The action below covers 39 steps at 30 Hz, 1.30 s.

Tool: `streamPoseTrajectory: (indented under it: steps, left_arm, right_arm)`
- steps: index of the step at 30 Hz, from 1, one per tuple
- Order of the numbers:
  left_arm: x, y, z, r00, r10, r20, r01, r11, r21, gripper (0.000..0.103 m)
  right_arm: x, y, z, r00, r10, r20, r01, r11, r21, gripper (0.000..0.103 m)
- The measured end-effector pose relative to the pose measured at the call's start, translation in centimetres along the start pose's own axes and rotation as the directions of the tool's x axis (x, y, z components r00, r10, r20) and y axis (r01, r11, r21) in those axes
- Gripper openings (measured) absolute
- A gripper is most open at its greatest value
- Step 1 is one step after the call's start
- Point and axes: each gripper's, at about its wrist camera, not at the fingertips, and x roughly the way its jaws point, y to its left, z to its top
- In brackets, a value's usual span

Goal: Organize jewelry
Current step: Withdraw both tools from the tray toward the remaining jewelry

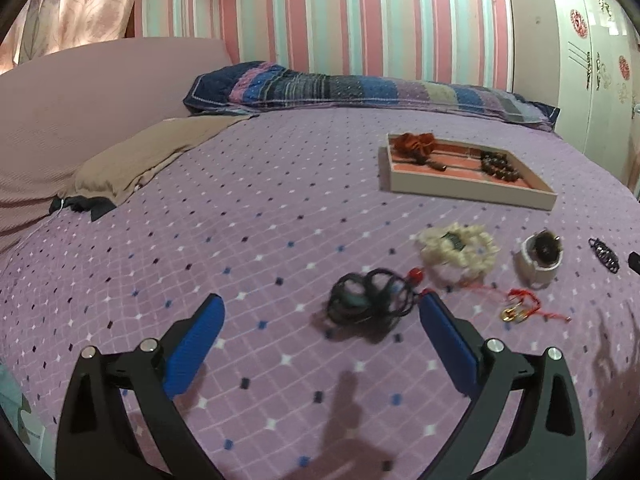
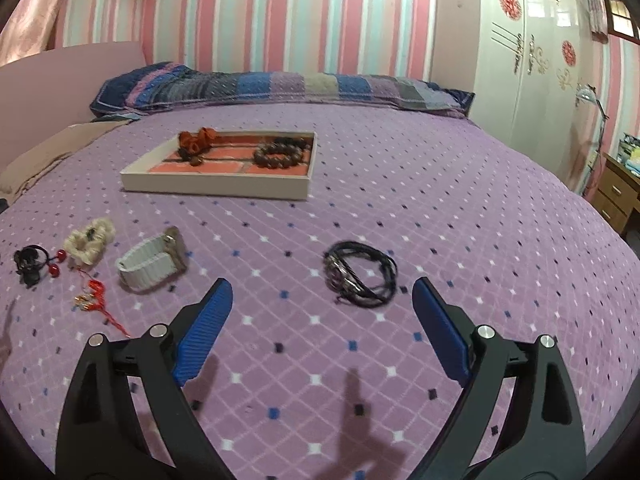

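One tray [image 2: 216, 190] holding two items, five loose pieces on bed [image 2: 440, 208], right view alone shows black bracelet [image 2: 360, 274] fully, left hand-held gripper [image 1: 320, 308] and right hand-held gripper [image 2: 322, 292] both released

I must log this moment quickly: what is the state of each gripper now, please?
Left gripper: open, holding nothing, black hair tie ahead between its fingers.
Right gripper: open, holding nothing, black cord bracelet ahead.
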Motion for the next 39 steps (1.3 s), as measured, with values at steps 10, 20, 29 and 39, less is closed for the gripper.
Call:
streamPoseTrajectory:
  steps: [10,20,29,39]
  left_arm:
    - [1.4,1.2,-0.4,0.999,-0.033,-0.024,0.032,0.999,-0.032,0.096]
    - [1.9,-2.0,0.1,0.996,-0.087,-0.035,0.087,0.996,0.014,0.095]
    - [2.5,-1.6,3.1,0.993,-0.099,-0.067,0.102,0.994,0.037,0.095]
    - [3.3,-1.7,3.2,0.993,-0.085,-0.079,0.089,0.995,0.045,0.095]
  right_arm:
    - [1.2,-2.0,-0.7,0.998,-0.048,-0.037,0.049,0.998,0.032,0.089]
    - [1.9,-3.2,-0.6,0.997,-0.054,-0.052,0.057,0.997,0.048,0.086]
    - [2.8,-3.8,0.0,0.997,-0.042,-0.058,0.046,0.997,0.061,0.084]
    - [4.8,-5.2,0.6,0.996,-0.035,-0.086,0.042,0.996,0.080,0.075]
